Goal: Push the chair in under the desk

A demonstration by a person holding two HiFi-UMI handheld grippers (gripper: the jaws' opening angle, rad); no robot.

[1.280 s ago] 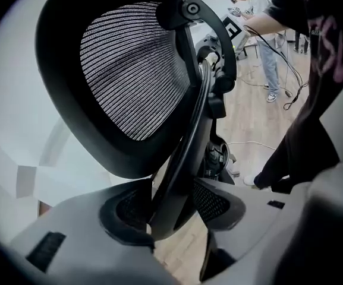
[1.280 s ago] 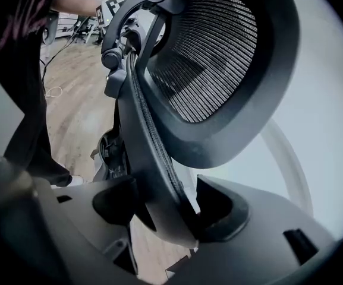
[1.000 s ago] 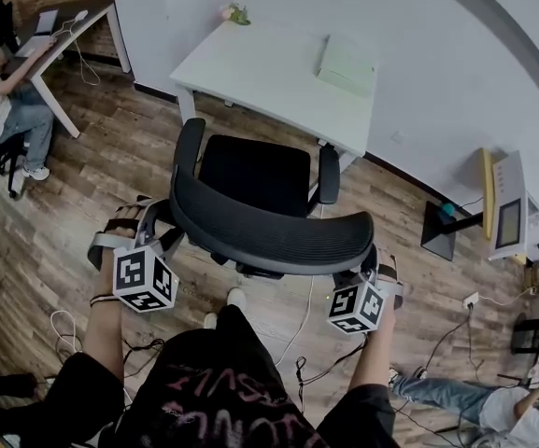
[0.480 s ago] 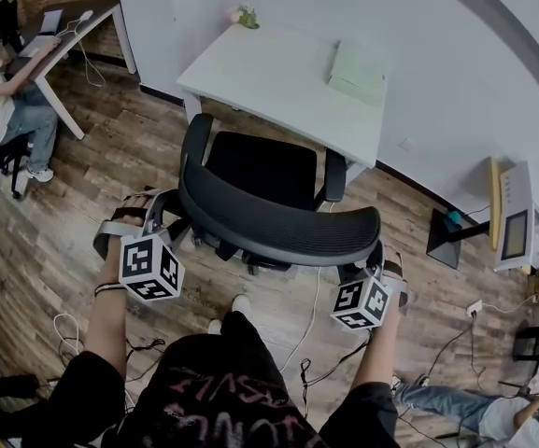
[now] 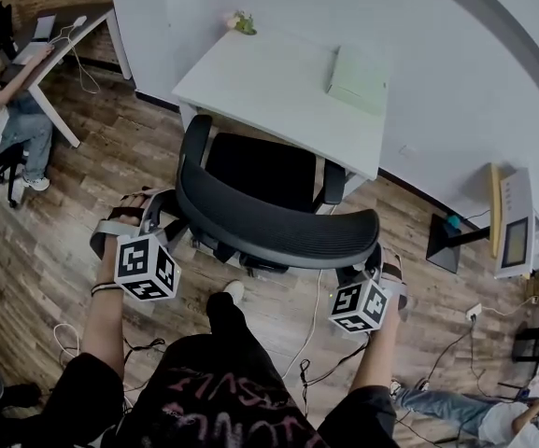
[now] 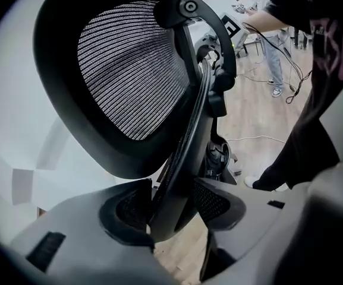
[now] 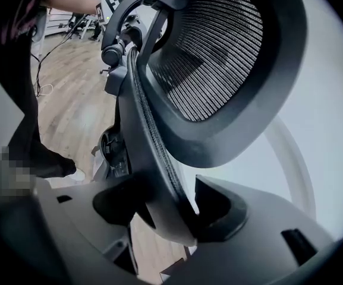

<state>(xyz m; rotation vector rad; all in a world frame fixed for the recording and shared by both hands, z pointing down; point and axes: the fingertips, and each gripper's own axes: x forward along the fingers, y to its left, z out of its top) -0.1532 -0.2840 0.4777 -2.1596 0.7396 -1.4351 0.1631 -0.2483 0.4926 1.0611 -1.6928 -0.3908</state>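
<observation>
Your left gripper (image 6: 170, 209) has its jaws clenched on the left edge of the backrest (image 5: 269, 230) of the chair (image 5: 255, 171), and your right gripper (image 7: 171, 209) grasps the right edge. The seat front meets the near edge of the table (image 5: 250, 73). Expect a stiff frame that rolls freely, so push both edges evenly.

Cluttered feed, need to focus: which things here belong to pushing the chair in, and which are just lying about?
Job: chair, white desk, left gripper and right gripper, both clamped on the chair's backrest edge.
Lying about: pale green box and small plant on the desk, floor cables, far desk.
</observation>
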